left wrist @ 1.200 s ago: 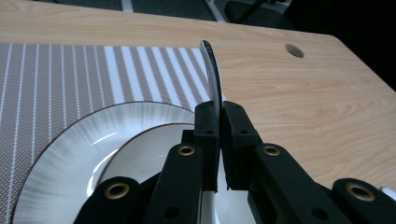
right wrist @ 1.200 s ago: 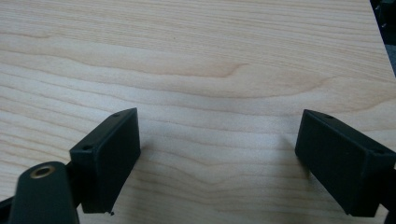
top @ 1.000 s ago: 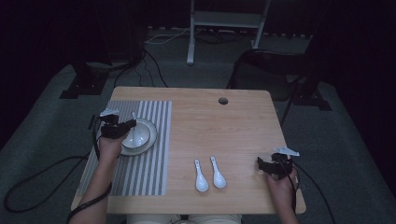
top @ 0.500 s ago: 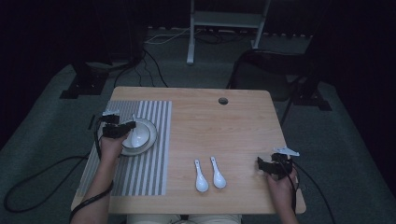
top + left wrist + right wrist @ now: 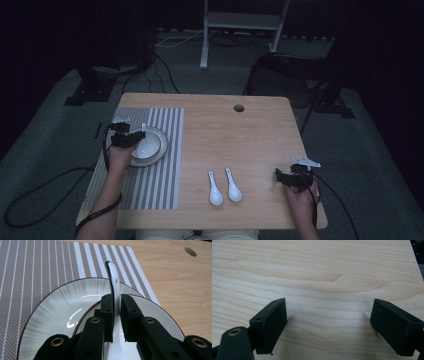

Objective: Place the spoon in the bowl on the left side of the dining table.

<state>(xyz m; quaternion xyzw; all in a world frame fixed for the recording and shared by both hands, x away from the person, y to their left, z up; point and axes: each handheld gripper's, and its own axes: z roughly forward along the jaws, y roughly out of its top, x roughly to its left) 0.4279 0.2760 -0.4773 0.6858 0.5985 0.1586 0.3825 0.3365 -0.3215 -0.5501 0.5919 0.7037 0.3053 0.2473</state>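
Over the bowl (image 5: 145, 145), left tongs (image 5: 116, 305) level.

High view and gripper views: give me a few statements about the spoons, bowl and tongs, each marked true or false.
1. Two white spoons lie on bare wood right of the striped placemat. True.
2. The right tongs hold a spoon. False: they stand open over bare wood.
3. The bowl sits on a plate on the placemat. True.
4. The left tongs gape wide, far from the bowl. False: they are over the bowl, nearly closed. Their jaws have just been opening, with a spoon handle between them.
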